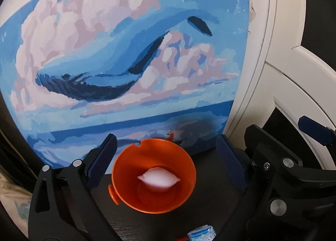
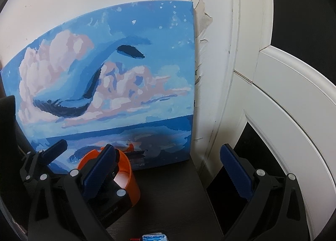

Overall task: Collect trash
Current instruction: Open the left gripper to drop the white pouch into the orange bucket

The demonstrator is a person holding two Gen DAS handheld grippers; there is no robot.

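An orange bin (image 1: 134, 178) stands on the dark table (image 1: 212, 205) in front of a painting. A white crumpled wad (image 1: 158, 179) is inside it, slightly blurred. My left gripper (image 1: 166, 142) is open, with its blue fingers (image 1: 103, 157) apart on either side of the bin and nothing touching the pads. My right gripper (image 2: 168, 149) is open too and holds nothing; it stands to the right of the bin (image 2: 134, 188). A small blue and white packet (image 1: 201, 233) lies on the table near the bottom edge, also seen as the packet (image 2: 154, 237) in the right wrist view.
A blue whale painting (image 1: 126, 62) leans on the peeling white wall (image 2: 210, 52) right behind the bin. White door trim (image 2: 283, 115) runs along the right. The table edge (image 2: 205, 188) drops off by my right gripper's right finger.
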